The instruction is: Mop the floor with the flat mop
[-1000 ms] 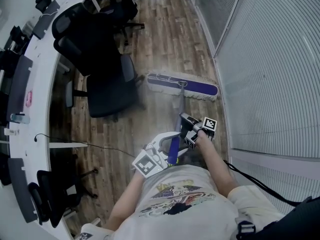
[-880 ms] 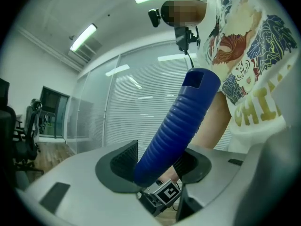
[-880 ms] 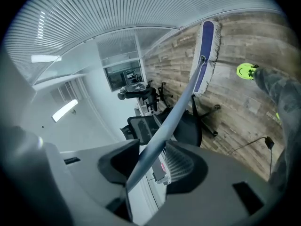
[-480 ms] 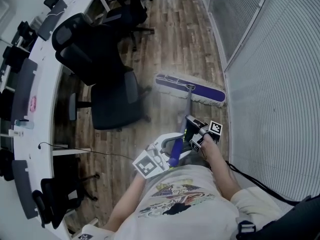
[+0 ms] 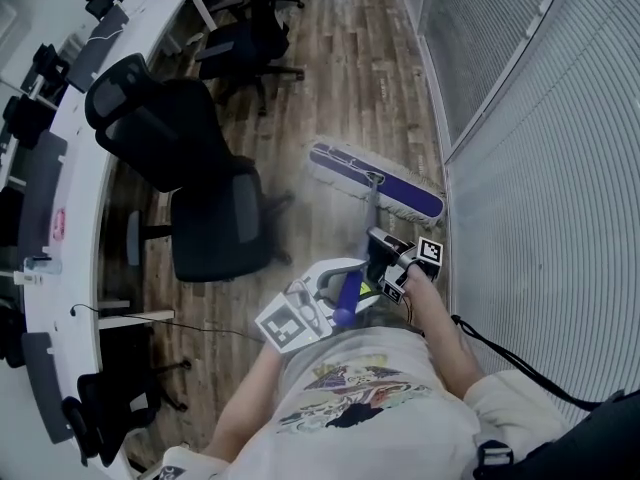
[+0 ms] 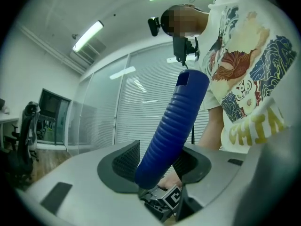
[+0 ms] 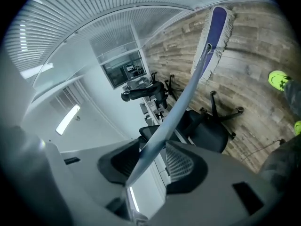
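The flat mop's purple head (image 5: 375, 180) lies slanted on the wooden floor close to the glass wall. Its silver pole (image 5: 377, 213) runs back to my right gripper (image 5: 392, 258), which is shut on it. In the right gripper view the pole (image 7: 174, 117) passes between the pads of the right gripper (image 7: 150, 161), and the mop head (image 7: 214, 36) shows beyond. My left gripper (image 5: 335, 290) is shut on the mop's blue ribbed handle (image 5: 347, 300), just in front of the person's chest. In the left gripper view the blue ribbed handle (image 6: 176, 126) rises between the pads of the left gripper (image 6: 157, 166).
A black office chair (image 5: 215, 218) stands left of the mop, with another chair (image 5: 245, 38) farther off. A curved white desk (image 5: 60, 168) runs down the left side. The slatted glass wall (image 5: 520, 118) bounds the right. A thin cable (image 5: 200, 328) lies on the floor.
The person and both grippers have moved forward along the floor beside the glass wall, pushing the mop. The mop head now lies at a steeper slant. Both grips look unchanged.
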{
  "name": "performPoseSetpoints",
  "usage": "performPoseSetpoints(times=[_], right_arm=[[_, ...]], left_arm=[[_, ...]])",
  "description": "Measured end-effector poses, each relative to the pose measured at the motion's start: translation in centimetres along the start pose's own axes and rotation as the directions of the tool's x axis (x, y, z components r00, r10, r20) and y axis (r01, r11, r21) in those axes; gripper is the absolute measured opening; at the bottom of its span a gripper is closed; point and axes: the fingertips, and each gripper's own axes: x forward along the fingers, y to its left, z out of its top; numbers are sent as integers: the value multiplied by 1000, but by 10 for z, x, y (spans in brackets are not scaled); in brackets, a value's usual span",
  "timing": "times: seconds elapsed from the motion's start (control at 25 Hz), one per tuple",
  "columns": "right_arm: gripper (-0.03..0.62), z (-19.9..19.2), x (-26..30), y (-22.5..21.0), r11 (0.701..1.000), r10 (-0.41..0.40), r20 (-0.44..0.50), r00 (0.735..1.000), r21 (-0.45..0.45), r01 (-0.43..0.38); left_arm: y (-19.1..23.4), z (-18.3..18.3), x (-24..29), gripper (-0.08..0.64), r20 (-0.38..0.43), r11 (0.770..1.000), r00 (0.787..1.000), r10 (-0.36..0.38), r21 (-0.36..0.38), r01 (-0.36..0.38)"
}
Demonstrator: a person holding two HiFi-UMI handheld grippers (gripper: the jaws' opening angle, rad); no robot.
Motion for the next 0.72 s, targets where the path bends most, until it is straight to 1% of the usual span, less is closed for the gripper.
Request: performPoseSetpoints(times=[0.16, 0.24, 0.36, 0.44, 0.48, 0.6, 0.72], right_arm=[[172, 7, 2, 2, 1000, 1, -7, 1000, 15, -1], [172, 8, 0, 3, 1000, 8, -2, 1000, 26, -8], [172, 11, -6, 8, 998, 58, -1, 998, 32, -58], [172, 12, -9, 11, 995, 100, -3, 995, 21, -100], [172, 10, -10, 12, 994, 109, -4, 994, 24, -109], [186, 4, -4, 6, 994, 92, -19, 996, 58, -91], [195, -1, 0, -4, 997, 66, -42, 997, 48, -64]], left_arm=[[4, -6, 6, 192, -35, 1000, 999, -1, 1, 1], [4, -1, 9, 190, -19, 1000, 1000, 3, 2, -3], [3, 6, 19, 189, 7, 1000, 1000, 0, 23, 0], [1, 6, 21, 184, -10, 999, 1000, 1, 37, -1], [-1, 5, 21, 183, -24, 999, 1000, 4, 38, -3], [-8, 3, 15, 175, -37, 999, 999, 13, 41, -12], [-18, -2, 6, 173, -48, 999, 999, 7, 45, -5]])
